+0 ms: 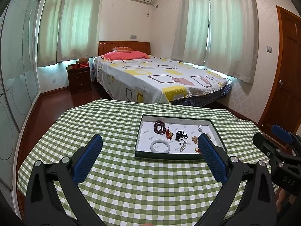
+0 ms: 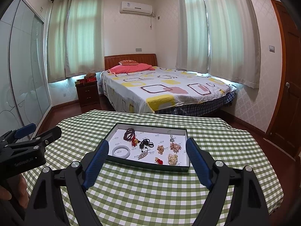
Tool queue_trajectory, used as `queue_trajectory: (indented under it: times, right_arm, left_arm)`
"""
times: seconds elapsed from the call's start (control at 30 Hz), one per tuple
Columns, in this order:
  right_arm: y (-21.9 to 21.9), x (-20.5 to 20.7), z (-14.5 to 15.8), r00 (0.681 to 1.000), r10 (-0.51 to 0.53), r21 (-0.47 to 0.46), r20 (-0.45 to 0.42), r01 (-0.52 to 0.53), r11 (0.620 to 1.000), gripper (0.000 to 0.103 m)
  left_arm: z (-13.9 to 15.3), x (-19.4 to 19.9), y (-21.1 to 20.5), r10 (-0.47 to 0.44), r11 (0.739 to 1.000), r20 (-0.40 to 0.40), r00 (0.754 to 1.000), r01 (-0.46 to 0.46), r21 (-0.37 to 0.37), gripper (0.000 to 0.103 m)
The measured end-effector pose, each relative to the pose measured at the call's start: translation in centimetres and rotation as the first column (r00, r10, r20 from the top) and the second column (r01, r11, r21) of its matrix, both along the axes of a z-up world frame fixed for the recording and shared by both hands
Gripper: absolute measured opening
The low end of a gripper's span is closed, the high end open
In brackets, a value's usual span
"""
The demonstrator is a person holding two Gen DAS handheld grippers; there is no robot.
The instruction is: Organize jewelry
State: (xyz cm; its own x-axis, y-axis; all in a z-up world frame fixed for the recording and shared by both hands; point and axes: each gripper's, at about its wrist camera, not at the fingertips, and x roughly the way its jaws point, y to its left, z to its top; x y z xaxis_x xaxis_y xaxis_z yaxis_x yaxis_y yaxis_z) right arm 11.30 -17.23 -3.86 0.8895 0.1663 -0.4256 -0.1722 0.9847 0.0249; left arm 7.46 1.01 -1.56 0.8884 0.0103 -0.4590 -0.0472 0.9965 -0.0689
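Hovering wide-jawed and empty, left gripper (image 1: 149,148) and right gripper (image 2: 147,151), short of the tray (image 2: 150,166) holding bangle (image 2: 121,152), bead strands (image 2: 129,134) and the rest spaced apart — fitting sorting either pending or finished, dictating no particular move.

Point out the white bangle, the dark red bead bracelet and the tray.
white bangle (image 2: 121,152): right wrist view, on its near band.
dark red bead bracelet (image 2: 128,134): right wrist view, on the coiled beads.
tray (image 1: 167,154): left wrist view, on its near wall.
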Motion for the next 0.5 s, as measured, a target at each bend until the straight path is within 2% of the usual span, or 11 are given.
queue_trajectory:
  times: [0.27,0.5]
  right_arm:
    - [-0.4,0.4,-0.6,1.0,-0.002,0.008,-0.016,0.002,1.0,0.081]
    - [-0.9,0.9,-1.4,0.999,-0.005,0.012,-0.036,0.005,1.0,0.081]
  left_arm:
    - [-0.6,0.7,0.4,-0.024,0.999,-0.001,1.0,0.024,-0.039,0.099]
    - [-2.1,2.4,0.7,-0.001,1.0,-0.035,0.999,0.002,0.004,0.099]
